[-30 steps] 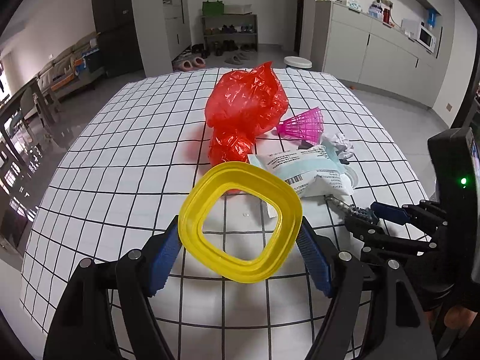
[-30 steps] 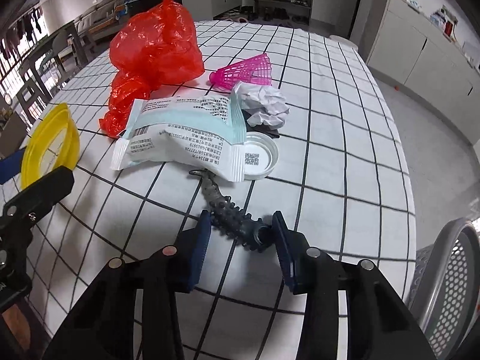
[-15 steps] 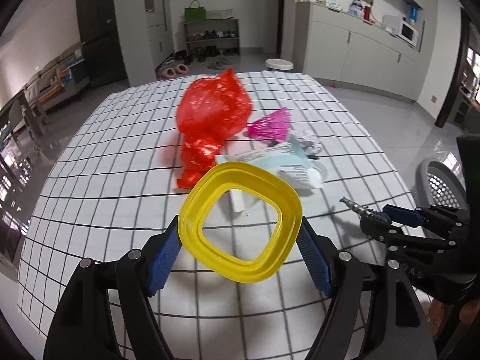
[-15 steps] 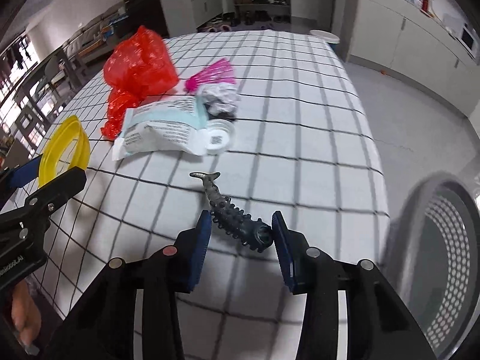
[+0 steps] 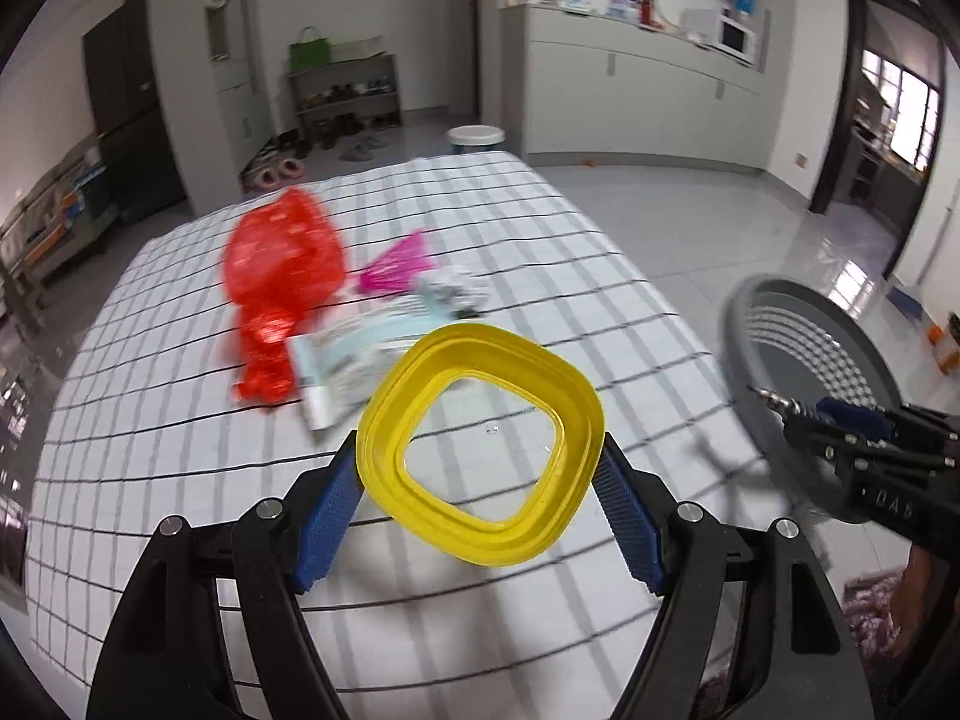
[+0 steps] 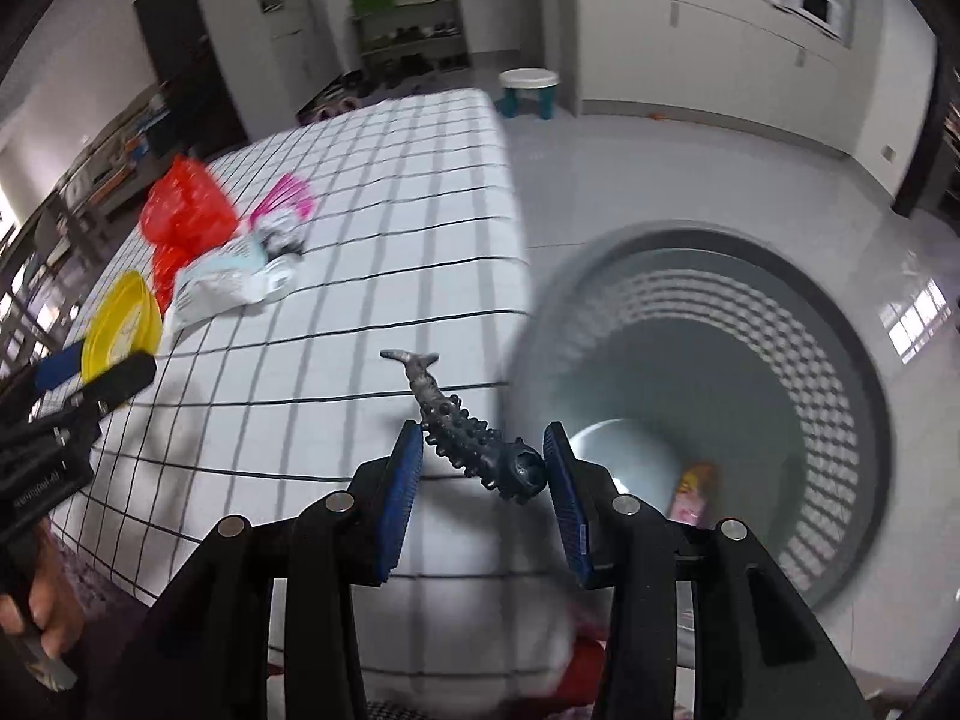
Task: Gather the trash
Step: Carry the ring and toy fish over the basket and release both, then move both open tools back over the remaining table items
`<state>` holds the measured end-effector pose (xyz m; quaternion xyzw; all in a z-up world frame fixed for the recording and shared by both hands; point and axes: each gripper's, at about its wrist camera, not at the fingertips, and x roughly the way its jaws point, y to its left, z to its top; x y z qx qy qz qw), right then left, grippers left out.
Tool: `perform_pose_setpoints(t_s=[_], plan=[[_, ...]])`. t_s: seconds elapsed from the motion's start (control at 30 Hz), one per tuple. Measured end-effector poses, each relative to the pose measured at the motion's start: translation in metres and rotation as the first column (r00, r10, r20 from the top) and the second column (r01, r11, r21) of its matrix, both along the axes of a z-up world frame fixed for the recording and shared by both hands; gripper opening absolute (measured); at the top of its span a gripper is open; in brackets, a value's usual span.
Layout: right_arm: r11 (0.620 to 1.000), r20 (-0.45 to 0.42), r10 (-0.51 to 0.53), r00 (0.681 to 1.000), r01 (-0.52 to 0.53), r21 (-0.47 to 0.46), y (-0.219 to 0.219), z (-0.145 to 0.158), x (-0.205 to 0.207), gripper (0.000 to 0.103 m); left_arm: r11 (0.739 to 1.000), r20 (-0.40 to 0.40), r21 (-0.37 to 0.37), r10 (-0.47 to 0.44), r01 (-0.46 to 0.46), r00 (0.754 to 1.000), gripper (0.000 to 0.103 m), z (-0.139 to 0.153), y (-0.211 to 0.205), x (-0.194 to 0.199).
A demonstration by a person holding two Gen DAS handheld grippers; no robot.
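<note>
Moved since earlier frame: both grippers have swung off the checked tablecloth (image 5: 180,450) toward the grey mesh bin (image 6: 840,420), which one second ago showed only at the frame edge; the table litter has stayed put.
Left gripper (image 5: 480,480): jaws wide, blue pads pressed on both sides of one yellow ring-shaped lid (image 5: 480,444), carried above the table's near edge.
Right gripper (image 6: 483,462): jaws closing on one dark spiky fish-like toy (image 6: 474,444), its head between the pads, its tail sticking forward; it hangs at the table edge just beside the bin's rim.
Bin contents: one small pinkish wrapper (image 6: 690,492) at the bottom; more cannot be told.
Left on table, counted: one red plastic bag (image 5: 282,276), one pink shuttlecock-like piece (image 5: 399,261), one crumpled paper ball (image 5: 456,291), one white-and-teal packet (image 5: 354,354).
Risk, toy: held only by its head, it could pivot or slip and drop short of the rim onto the floor.
Risk, lid: gripped by thin edges, it may pop free if squeezed or tilted.
Risk, crowding: two grippers converging on one opening could knock together.
</note>
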<state>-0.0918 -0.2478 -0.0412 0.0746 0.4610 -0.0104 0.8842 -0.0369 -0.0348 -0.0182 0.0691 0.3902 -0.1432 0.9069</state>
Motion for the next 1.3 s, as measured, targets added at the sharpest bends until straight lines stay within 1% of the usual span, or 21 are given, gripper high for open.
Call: perform_pose_setpoints(t_s=[0.03, 0.07, 0.1, 0.13, 0.2, 0.3, 0.4, 0.5, 0.57, 0.73, 0.83, 0.87, 0.9, 0.97, 1.03, 1.17, 1.23, 1.3], plan=[[1.000, -0.005, -0.016, 1.000, 0.016, 0.002, -0.008, 0.000, -0.003, 0.029, 1.000, -0.002, -0.005, -0.016, 0.016, 1.000, 0.073, 0.000, -0.008, -0.002], [1.000, -0.015, -0.027, 1.000, 0.027, 0.012, -0.016, -0.001, -0.005, 0.019, 0.999, -0.004, -0.013, -0.034, 0.034, 0.999, 0.073, 0.001, -0.016, -0.003], [0.998, -0.021, -0.041, 0.999, 0.042, 0.037, -0.028, -0.002, -0.009, 0.020, 0.998, -0.007, -0.020, -0.056, 0.056, 0.998, 0.073, 0.000, -0.028, -0.005], [0.997, -0.028, -0.058, 0.998, 0.059, 0.043, -0.036, -0.004, -0.011, 0.020, 0.997, -0.010, -0.024, -0.071, 0.071, 0.997, 0.073, 0.000, -0.036, -0.006], [0.995, -0.043, -0.102, 0.994, 0.102, 0.007, -0.051, -0.011, -0.013, 0.017, 0.994, -0.015, -0.034, -0.105, 0.104, 0.994, 0.073, -0.001, -0.058, -0.005], [0.989, -0.069, -0.134, 0.989, 0.138, 0.057, -0.073, -0.021, -0.014, 0.009, 0.989, -0.028, -0.039, -0.146, 0.145, 0.989, 0.073, -0.005, -0.089, -0.001], [0.983, -0.062, -0.173, 0.983, 0.176, 0.050, -0.087, -0.021, -0.016, 0.009, 0.983, -0.031, -0.035, -0.182, 0.181, 0.983, 0.073, -0.007, -0.115, 0.002], [0.973, -0.066, -0.213, 0.975, 0.218, 0.080, -0.103, -0.023, -0.019, 0.009, 0.975, -0.043, -0.034, -0.223, 0.222, 0.974, 0.073, -0.010, -0.140, 0.006], [0.968, -0.068, -0.229, 0.971, 0.234, 0.086, -0.108, -0.023, -0.021, 0.009, 0.970, -0.051, -0.033, -0.244, 0.243, 0.968, 0.073, -0.012, -0.152, 0.007], [0.956, -0.040, -0.284, 0.958, 0.286, 0.067, -0.123, -0.020, -0.032, 0.010, 0.955, -0.072, -0.024, -0.296, 0.295, 0.953, 0.074, -0.021, -0.177, 0.010], [0.945, -0.027, -0.317, 0.948, 0.318, 0.074, -0.132, -0.020, -0.039, 0.020, 0.944, -0.082, -0.019, -0.329, 0.329, 0.941, 0.075, -0.025, -0.189, 0.011], [0.940, -0.017, -0.330, 0.944, 0.330, 0.081, -0.135, -0.019, -0.041, 0.027, 0.943, -0.083, -0.015, -0.333, 0.333, 0.939, 0.075, -0.026, -0.192, 0.011], [0.937, -0.006, -0.340, 0.940, 0.339, 0.083, -0.137, -0.017, -0.043, 0.037, 0.941, -0.084, -0.008, -0.338, 0.339, 0.937, 0.076, -0.027, -0.196, 0.010], [0.931, 0.020, -0.358, 0.933, 0.356, 0.082, -0.140, -0.012, -0.048, 0.046, 0.938, -0.087, -0.004, -0.345, 0.346, 0.935, 0.081, -0.028, -0.199, 0.011], [0.926, 0.038, -0.370, 0.928, 0.366, 0.090, -0.142, -0.007, -0.051, 0.048, 0.937, -0.084, -0.003, -0.348, 0.349, 0.934, 0.081, -0.027, -0.202, 0.012], [0.922, 0.037, -0.376, 0.926, 0.370, 0.114, -0.144, -0.007, -0.051, 0.049, 0.936, -0.083, 0.003, -0.349, 0.351, 0.933, 0.082, -0.026, -0.204, 0.012], [0.922, 0.041, -0.376, 0.926, 0.369, 0.119, -0.146, -0.006, -0.054, 0.052, 0.938, -0.082, 0.002, -0.346, 0.348, 0.934, 0.082, -0.025, -0.204, 0.012], [0.921, 0.045, -0.376, 0.925, 0.369, 0.124, -0.145, -0.007, -0.052, 0.059, 0.939, -0.077, -0.004, -0.344, 0.344, 0.936, 0.083, -0.022, -0.201, 0.011]])
